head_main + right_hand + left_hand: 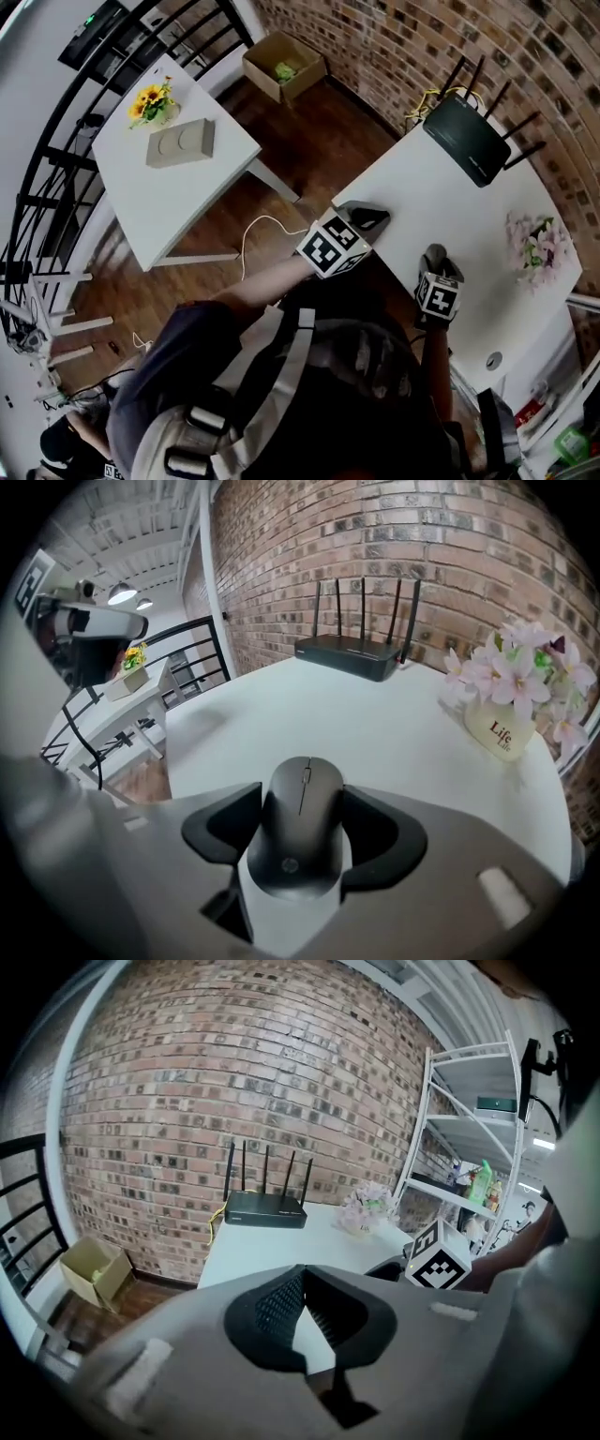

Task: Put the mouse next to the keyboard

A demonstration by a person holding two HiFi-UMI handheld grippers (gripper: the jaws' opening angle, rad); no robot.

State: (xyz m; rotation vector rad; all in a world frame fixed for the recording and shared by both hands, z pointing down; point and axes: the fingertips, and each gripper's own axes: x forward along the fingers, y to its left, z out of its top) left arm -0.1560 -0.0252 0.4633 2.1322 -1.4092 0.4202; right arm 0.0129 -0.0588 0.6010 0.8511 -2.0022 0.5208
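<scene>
Black and matt, the mouse (300, 827) sits between the two jaws of my right tool (302, 794). The jaws are closed on its left and right flanks, at the narrower front half. I judge this hold is chosen because the flanks are the flattest faces, so the smooth shell is less likely to slip out. Its nose points away from me, toward the router (349, 655), so I can set it down without turning it. The shell is rounded and low, with a scroll wheel in a thin slit at the front and a small round logo on the back. I cannot tell if it touches the white counter (375, 724) or is lifted from it.

My left tool (305, 1274) has its tips together and holds nothing; it waits near the counter's edge. A flower pot (506, 726) stands at the right. No keyboard shows in any view, so I must find the goal first.
</scene>
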